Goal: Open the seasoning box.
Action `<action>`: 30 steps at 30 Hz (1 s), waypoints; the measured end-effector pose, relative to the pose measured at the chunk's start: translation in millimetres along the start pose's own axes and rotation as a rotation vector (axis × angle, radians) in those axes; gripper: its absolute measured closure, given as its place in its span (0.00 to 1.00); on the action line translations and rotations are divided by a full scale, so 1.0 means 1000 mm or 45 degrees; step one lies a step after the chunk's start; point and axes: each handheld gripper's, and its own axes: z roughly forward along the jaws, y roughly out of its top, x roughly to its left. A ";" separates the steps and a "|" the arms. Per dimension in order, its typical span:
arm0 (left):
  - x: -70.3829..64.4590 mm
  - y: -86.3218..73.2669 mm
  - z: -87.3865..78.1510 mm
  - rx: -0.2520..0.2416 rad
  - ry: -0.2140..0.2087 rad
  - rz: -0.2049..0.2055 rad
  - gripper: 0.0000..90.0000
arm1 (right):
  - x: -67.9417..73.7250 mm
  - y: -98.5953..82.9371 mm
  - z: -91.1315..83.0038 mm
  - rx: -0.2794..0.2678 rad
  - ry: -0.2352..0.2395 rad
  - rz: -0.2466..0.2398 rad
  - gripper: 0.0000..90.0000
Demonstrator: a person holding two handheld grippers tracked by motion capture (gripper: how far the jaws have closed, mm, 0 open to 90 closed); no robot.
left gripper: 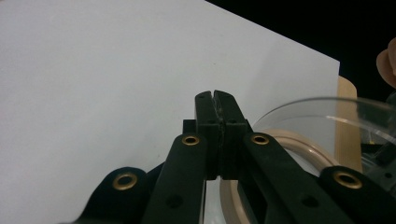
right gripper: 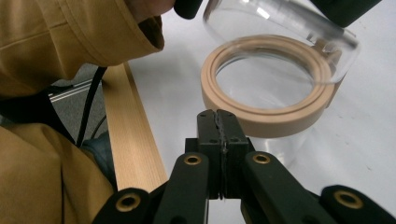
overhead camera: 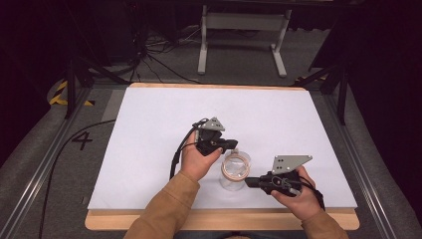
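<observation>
Clear jar (overhead camera: 234, 172) with tan ring sits near the surface's (overhead camera: 149, 129) front edge, between both tongs. Left tongs (overhead camera: 230, 145) and right tongs (overhead camera: 250, 182) both closed, empty. Wide open white area behind and left.

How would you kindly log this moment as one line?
left hand-held gripper: shut, empty | right hand-held gripper: shut, empty | clear jar: between them, ungripped

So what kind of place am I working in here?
Probably a lab recording station: a white-topped table with nothing homely on it, metal frame rails alongside, loose cables on grey carpet beyond.
</observation>
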 end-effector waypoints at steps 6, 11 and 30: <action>0.001 0.000 0.000 0.000 -0.007 -0.005 1.00 | -0.003 0.004 0.001 -0.039 -0.026 0.022 1.00; 0.002 -0.001 0.000 -0.007 -0.014 -0.008 1.00 | -0.007 0.011 -0.004 -0.112 -0.047 0.046 1.00; 0.002 -0.003 -0.045 -0.094 0.043 -0.014 0.97 | -0.015 0.018 -0.009 -0.189 -0.062 0.039 1.00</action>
